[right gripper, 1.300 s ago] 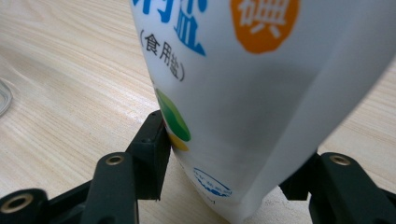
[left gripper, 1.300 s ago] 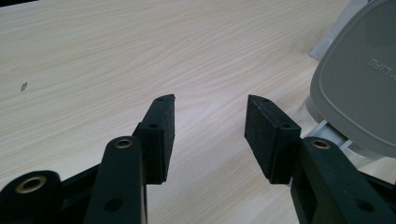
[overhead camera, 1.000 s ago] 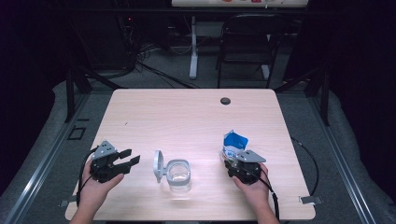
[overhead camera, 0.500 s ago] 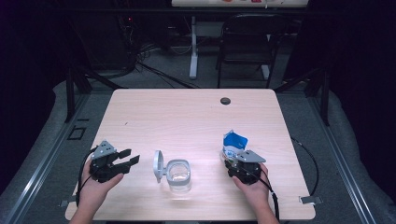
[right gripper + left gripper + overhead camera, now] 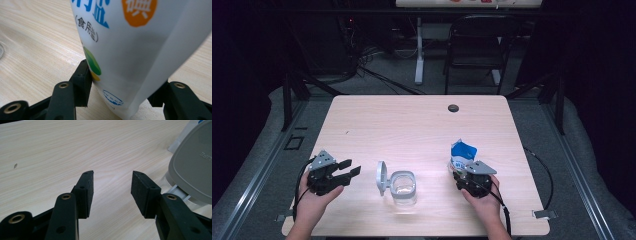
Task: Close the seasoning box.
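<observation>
So we've got a pale wood table [image 5: 412, 125] with a gripper in each hand. Our right gripper [image 5: 464, 172] sits near the right front of the table, and its jaws are spread wide around the bottom of a white bag [image 5: 140, 50] with blue and orange print on it. In the right gripper view both pads are up against the bag's sides, one on each side, so we're calling that a hold on the bag, which stands upright on the table. From the high view the bag's blue top [image 5: 462, 150] pokes up just past the gripper.

Our left gripper [image 5: 343, 172] is over at the left front, jaws well apart with nothing between them, just bare wood showing in the gap. It points across toward a clear jar [image 5: 403, 187] that sits at the front middle, between the two grippers. The jar's grey lid [image 5: 382, 177] is flipped open and stands up on its left side. In the left gripper view that lid [image 5: 195, 165] sits just off to the right of the jaws, not touching them.

There's also a small dark round spot [image 5: 453, 107] near the far edge of the table.
</observation>
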Demonstrator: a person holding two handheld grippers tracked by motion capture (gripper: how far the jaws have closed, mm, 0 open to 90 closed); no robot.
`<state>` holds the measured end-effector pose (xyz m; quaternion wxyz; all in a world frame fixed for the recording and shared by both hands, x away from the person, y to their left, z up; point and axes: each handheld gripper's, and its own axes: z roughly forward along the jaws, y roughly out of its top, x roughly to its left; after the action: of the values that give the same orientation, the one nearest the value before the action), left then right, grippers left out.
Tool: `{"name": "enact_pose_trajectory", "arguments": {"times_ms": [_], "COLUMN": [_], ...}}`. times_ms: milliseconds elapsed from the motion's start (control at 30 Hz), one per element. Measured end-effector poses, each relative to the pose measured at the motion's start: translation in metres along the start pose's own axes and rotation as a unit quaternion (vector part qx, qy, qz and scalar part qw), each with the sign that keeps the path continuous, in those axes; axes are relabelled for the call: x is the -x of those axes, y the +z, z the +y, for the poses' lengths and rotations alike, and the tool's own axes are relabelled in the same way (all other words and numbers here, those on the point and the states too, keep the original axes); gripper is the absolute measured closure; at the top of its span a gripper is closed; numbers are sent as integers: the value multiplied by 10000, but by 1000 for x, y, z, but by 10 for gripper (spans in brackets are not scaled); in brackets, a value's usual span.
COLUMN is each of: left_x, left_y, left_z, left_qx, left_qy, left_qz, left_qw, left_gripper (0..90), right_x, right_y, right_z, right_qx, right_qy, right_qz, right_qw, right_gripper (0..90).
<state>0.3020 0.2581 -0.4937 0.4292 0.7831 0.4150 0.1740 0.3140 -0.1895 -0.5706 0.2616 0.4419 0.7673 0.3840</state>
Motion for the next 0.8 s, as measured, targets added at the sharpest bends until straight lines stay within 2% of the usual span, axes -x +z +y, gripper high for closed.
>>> {"name": "enact_pose_trajectory", "arguments": {"times_ms": [467,600,800], "left_x": [0,0,-1], "left_y": [0,0,0], "left_z": [0,0,0], "left_qx": [-2,-8,-21], "left_qy": [-2,-6,-11], "left_qz": [-3,-6,-3], "left_qw": [10000,10000,10000], "left_gripper": [533,533,533], "right_x": [-1,-1,-1], "right_y": [-2,-2,-3], "right_z": [1,1,1], "right_qx": [46,142,121], "right_qy": [1,111,75], "right_qz": [9,32,9], "right_qw": [10000,9998,9999], "right_gripper": [470,470,470]}}
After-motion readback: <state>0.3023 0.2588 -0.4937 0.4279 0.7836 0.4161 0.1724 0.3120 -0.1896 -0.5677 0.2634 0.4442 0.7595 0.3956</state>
